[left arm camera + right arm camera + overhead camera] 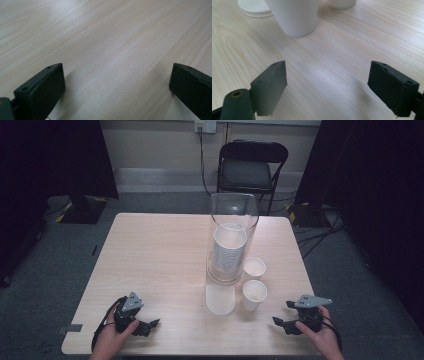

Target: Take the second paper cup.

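paper cups (254, 291) between two open-jawed grippers

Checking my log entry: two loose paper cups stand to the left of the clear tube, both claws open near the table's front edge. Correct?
Not quite. The two loose paper cups stand to the right of the clear tube, as the high view shows. Left claw and right claw are open near the front edge.

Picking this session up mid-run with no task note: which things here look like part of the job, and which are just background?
Likely the job:
clear tube holding a cup stack
two loose cups
white base
left gripper, right gripper, both open

Background:
folding chair
wall socket
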### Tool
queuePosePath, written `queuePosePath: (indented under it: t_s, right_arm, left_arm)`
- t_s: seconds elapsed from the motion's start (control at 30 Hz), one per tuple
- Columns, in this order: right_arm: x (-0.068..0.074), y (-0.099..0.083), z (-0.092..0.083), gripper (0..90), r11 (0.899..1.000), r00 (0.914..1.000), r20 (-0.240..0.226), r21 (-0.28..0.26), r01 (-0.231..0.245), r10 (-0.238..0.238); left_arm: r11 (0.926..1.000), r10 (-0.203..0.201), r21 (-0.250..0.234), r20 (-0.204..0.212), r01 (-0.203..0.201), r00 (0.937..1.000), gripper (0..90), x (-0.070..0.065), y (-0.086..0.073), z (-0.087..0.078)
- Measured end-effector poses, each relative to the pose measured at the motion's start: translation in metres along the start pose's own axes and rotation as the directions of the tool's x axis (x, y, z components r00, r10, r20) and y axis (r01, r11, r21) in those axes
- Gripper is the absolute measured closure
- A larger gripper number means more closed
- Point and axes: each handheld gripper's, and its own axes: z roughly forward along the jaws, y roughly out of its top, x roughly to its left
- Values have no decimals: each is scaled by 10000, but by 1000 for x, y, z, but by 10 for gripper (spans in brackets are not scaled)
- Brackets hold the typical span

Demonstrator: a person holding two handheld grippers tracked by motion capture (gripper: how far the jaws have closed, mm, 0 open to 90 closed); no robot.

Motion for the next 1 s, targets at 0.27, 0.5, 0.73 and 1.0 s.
queuePosePath:
  t_s: [0.27, 0.5, 0.73, 1.0]
  right_arm:
    - [-7, -11, -5, 147, 9999, 9996, 227, 75, -144, 143]
    - [-13, -16, -9, 147, 9996, 9989, 386, 4, -275, 274]
    - [-18, -22, -11, 148, 9992, 9980, 501, 50, -392, 389]
    - [-21, -27, -12, 150, 9998, 9976, 668, 96, -172, 165]
  left_arm:
    - [10000, 6, 3, -3, -6, 10000, 0, 0, 0, 0]
    - [10000, 2, 0, -4, -2, 10000, 0, 0, 0, 0]
    - [10000, 6, 1, -3, -6, 10000, 0, 0, 0, 0]
    - [10000, 0, 2, -2, 0, 10000, 0, 0, 0, 0]
